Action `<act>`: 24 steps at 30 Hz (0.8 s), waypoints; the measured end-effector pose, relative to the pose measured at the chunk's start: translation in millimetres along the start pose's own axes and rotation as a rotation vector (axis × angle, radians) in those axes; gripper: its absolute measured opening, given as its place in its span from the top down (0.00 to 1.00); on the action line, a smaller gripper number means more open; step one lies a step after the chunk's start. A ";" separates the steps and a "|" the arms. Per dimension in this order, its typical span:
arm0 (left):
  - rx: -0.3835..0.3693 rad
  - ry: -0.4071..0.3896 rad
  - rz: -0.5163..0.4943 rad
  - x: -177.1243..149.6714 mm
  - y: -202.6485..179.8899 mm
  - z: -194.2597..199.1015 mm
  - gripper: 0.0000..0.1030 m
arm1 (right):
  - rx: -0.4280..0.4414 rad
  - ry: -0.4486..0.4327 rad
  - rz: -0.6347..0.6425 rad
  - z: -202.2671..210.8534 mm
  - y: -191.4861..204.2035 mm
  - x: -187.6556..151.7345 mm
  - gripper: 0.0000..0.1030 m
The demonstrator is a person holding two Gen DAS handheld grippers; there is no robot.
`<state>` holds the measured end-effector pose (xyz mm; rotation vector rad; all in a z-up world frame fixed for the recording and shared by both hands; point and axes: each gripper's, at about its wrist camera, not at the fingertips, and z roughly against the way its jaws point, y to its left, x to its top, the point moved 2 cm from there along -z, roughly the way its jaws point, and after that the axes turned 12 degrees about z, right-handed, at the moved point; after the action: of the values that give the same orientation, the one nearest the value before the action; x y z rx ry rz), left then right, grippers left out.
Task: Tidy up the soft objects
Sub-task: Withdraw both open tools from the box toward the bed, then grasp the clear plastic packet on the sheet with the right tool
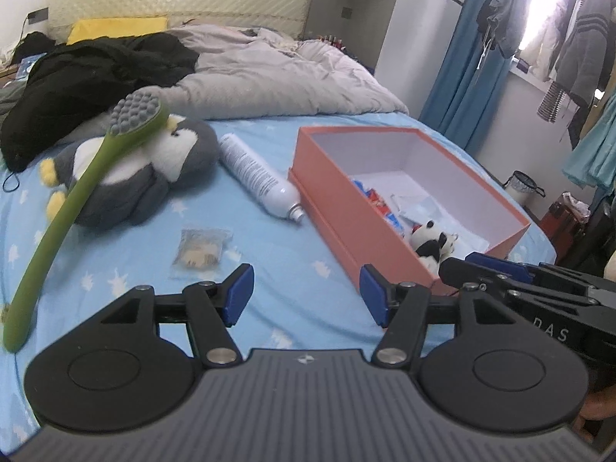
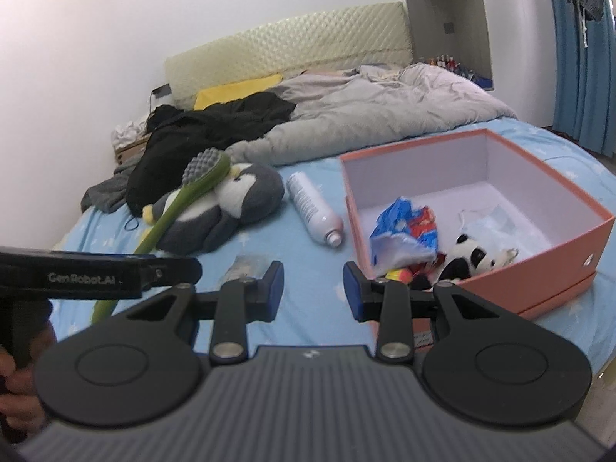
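We read the penguin plush (image 1: pixel 150 177) as the next soft thing to sort. It lay on the blue sheet (image 1: pixel 292 269), ahead and to the left of the left gripper (image 1: pixel 307 294), well apart from the fingertips. Its long axis ran roughly left-right across the view, feet left, head right. A green long-handled brush (image 1: pixel 73 200) lay slanted over it, head resting on the plush near its face.

The left gripper's jaws were opening, nothing between them. The right gripper (image 2: pixel 312 290) stood partly apart, also empty. It sat nearer the orange box (image 2: pixel 569 227), which already held a small panda plush (image 2: pixel 475 258), a face mask (image 2: pixel 496 227) and wrappers (image 2: pixel 408 227).

We judged the left hand nearer the penguin, so the reach should be its job. The brush would likely need clearing first or it gets dragged along. A white spray can (image 1: pixel 258 175) lay between penguin and box.
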<state>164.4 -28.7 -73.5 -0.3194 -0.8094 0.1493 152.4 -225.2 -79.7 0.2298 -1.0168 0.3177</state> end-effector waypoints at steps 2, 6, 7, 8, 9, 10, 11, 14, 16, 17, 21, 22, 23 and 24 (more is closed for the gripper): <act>0.010 0.005 0.009 -5.4 6.3 -0.2 0.35 | 0.004 0.010 0.009 -1.1 5.7 -5.0 0.64; 0.023 0.023 0.037 -15.1 22.2 -3.4 0.34 | 0.019 0.043 0.024 -5.9 16.3 -16.1 0.64; 0.032 0.024 0.035 -17.4 25.5 -4.2 0.34 | 0.021 0.052 0.026 -7.6 18.4 -18.7 0.64; 0.044 0.021 0.032 -19.6 28.8 -4.6 0.34 | 0.023 0.063 0.029 -9.9 20.9 -21.3 0.64; 0.056 0.018 0.029 -21.6 32.1 -5.2 0.34 | 0.022 0.069 0.034 -11.5 22.7 -23.7 0.64; 0.067 0.020 0.033 -22.6 36.1 -6.5 0.32 | 0.023 0.075 0.037 -13.5 24.1 -25.9 0.64; 0.073 0.021 0.040 -23.8 39.8 -7.5 0.31 | 0.024 0.082 0.040 -15.4 24.7 -27.4 0.64; 0.085 0.019 0.060 -25.0 51.0 -11.9 0.31 | 0.024 0.093 0.046 -21.9 28.3 -29.5 0.64; 0.096 0.019 0.068 -23.1 56.6 -17.2 0.30 | 0.029 0.101 0.052 -28.0 31.2 -30.0 0.64; 0.097 0.020 0.072 -22.1 59.5 -20.4 0.30 | 0.029 0.106 0.055 -31.5 33.2 -30.3 0.64; 0.119 0.017 0.076 -19.0 69.9 -30.7 0.30 | 0.046 0.116 0.068 -46.1 40.5 -30.1 0.64; 0.123 0.016 0.077 -18.0 72.5 -32.4 0.30 | 0.050 0.117 0.072 -50.1 42.0 -29.5 0.64; 0.127 0.015 0.080 -16.6 75.1 -34.7 0.30 | 0.053 0.119 0.078 -55.1 44.4 -28.8 0.64; 0.130 0.014 0.083 -14.9 78.2 -37.0 0.30 | 0.056 0.120 0.081 -59.4 46.0 -28.2 0.64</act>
<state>180.6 33.0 -133.9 -0.2309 -0.7695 0.2759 169.1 -166.9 -132.2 0.2174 -0.9013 0.4292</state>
